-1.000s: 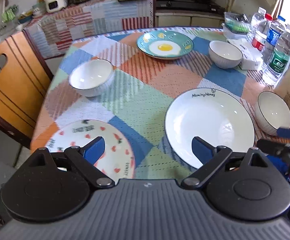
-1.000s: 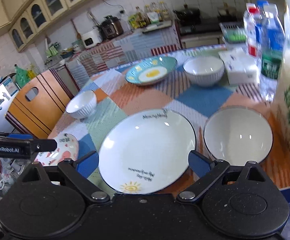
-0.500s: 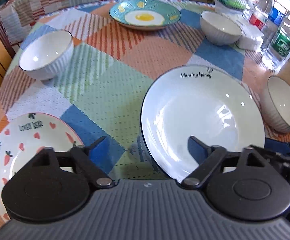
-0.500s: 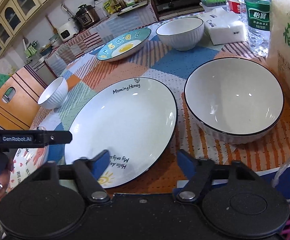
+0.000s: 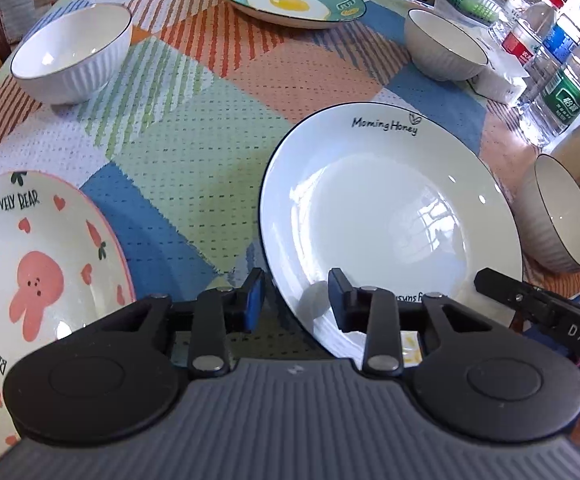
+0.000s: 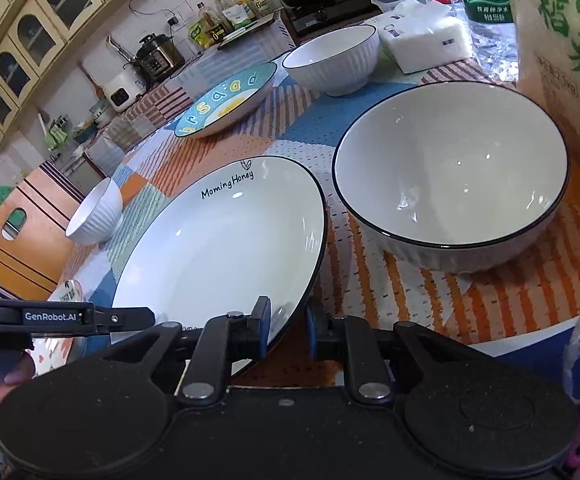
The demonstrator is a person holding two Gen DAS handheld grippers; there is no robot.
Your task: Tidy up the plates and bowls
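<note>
As both grippers take the big white plate (image 5: pixel 390 216) at the table's near edge, the right gripper (image 6: pixel 288 330) clamps its rim while the left gripper (image 5: pixel 296 300) jaws are closing astride it; glazed ceramic, likely slippery and breakable.

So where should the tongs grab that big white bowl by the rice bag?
Grab the big white bowl by its thin black-edged rim, on the near side facing the right tongs. It stands upright and open, so one finger can go inside, one outside. The rice bag crowds its far side.
</note>
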